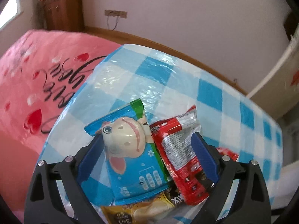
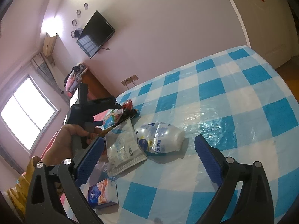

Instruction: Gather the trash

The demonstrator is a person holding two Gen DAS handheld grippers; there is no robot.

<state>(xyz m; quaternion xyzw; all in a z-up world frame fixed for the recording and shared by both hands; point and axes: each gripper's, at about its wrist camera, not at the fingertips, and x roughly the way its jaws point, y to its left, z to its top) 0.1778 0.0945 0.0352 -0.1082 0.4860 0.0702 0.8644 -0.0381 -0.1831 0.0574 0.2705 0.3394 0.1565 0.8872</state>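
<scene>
My left gripper [image 1: 147, 143] has its blue pads around a blue wrapper with a cartoon cow [image 1: 130, 149] and a red wrapper [image 1: 181, 158], with a yellow packet [image 1: 145, 209] beneath them, over the blue-checked table [image 1: 186, 78]. The same gripper [image 2: 91, 108] and its wrappers [image 2: 119, 115] show at the table's left edge in the right wrist view. My right gripper [image 2: 149, 149] is open and empty. Between its fingers lie a crumpled clear bottle [image 2: 158, 138] and a flat silver-white wrapper [image 2: 121, 149]. A blue tissue pack [image 2: 101, 194] lies nearer, by its left finger.
A pink blanket with hearts [image 1: 33, 93] covers the bed left of the table. A wooden headboard [image 1: 61, 9] and a wall socket [image 1: 115, 14] lie behind. A wall TV [image 2: 95, 33] and a window [image 2: 28, 115] show in the right wrist view. The checked tablecloth [image 2: 233, 112] stretches right.
</scene>
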